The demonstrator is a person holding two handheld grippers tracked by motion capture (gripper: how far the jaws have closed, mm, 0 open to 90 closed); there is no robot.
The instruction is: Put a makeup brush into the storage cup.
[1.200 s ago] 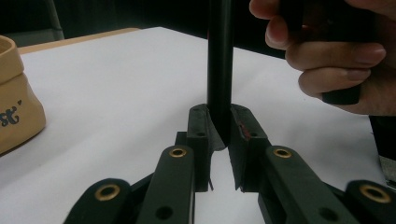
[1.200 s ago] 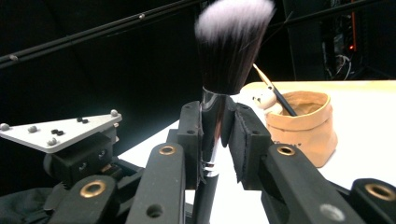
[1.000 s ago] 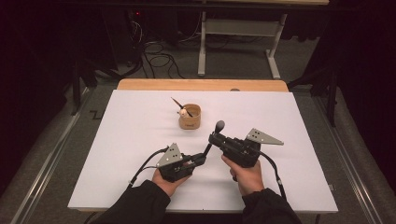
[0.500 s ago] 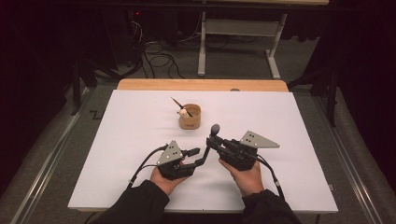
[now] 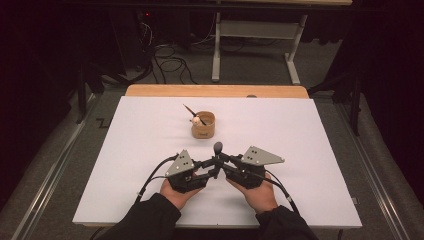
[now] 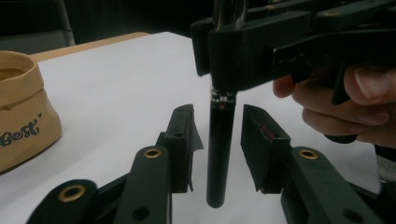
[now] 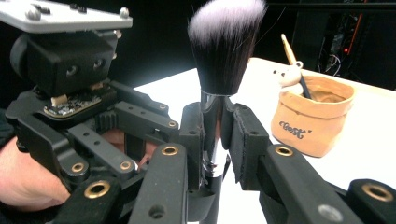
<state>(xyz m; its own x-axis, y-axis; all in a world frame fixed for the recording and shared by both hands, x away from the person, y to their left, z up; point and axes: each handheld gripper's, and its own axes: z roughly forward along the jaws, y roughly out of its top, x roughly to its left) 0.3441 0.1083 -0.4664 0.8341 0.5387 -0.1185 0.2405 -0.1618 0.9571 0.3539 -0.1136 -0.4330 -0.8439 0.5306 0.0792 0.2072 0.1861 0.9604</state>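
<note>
A makeup brush (image 5: 218, 148) with a black handle (image 6: 220, 140) and dark, white-tipped bristles (image 7: 224, 42) stands upright over the white table. My right gripper (image 7: 212, 116) is shut on its silver collar, just below the bristles. My left gripper (image 6: 219, 114) faces it from the left, a pad on each side of the lower handle. Its jaws have just been closing, and a gap still shows on both sides. In the high view the left gripper (image 5: 212, 171) and right gripper (image 5: 220, 161) meet nose to nose near the table's front.
A tan fabric pouch (image 5: 203, 125) stands behind the grippers at mid-table, holding a thin stick with a small white bear figure (image 7: 290, 72). The white table sheet (image 5: 310, 145) ends in a wooden strip (image 5: 215, 90) at the back. Desk legs and cables lie beyond.
The right gripper has carried the brush leftward to the left gripper. The left jaws, shut a second ago, have spread and now sit around the handle.
</note>
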